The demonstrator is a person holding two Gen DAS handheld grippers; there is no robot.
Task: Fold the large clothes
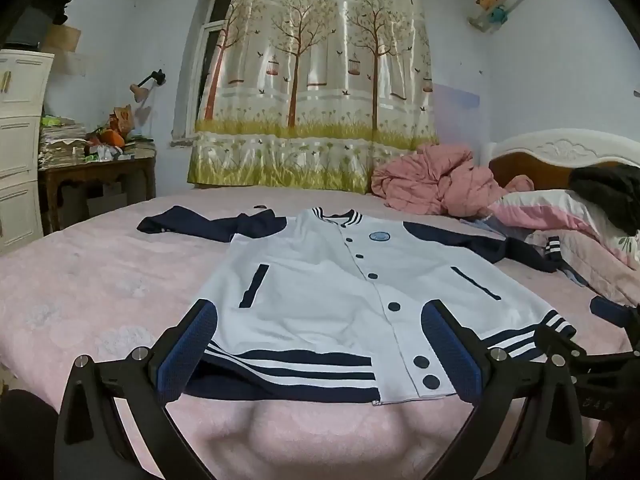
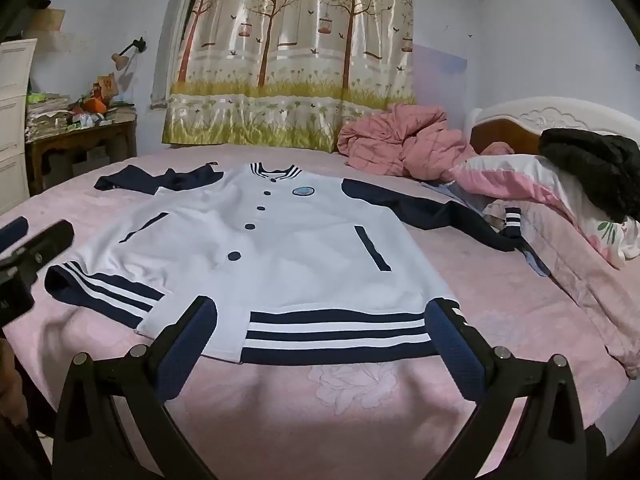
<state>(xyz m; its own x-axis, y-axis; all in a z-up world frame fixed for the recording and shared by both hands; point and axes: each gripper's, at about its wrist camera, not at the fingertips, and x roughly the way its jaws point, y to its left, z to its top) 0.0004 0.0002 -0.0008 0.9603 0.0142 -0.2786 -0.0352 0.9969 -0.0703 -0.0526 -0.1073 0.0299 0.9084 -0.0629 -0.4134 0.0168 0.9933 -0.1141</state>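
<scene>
A white baseball jacket (image 1: 320,276) with navy sleeves, navy buttons and a striped hem lies flat, front up, on the pink bed sheet (image 1: 100,280). Its collar points toward the curtain. My left gripper (image 1: 320,308) is open at the near hem, left of the button strip, with nothing gripped. In the right wrist view the jacket (image 2: 280,248) fills the middle. My right gripper (image 2: 322,305) is open over the hem's right part, and its pads hold nothing. Each gripper shows at the edge of the other view: the right gripper (image 1: 584,324) and the left gripper (image 2: 32,234).
A crumpled pink quilt (image 1: 436,184), a pink and white pillow (image 1: 560,216) and a black garment (image 1: 608,196) lie by the headboard (image 1: 560,152) at the right. A cluttered wooden table (image 1: 96,168) and white drawers (image 1: 20,140) stand at the left. A tree-print curtain (image 1: 316,80) hangs behind.
</scene>
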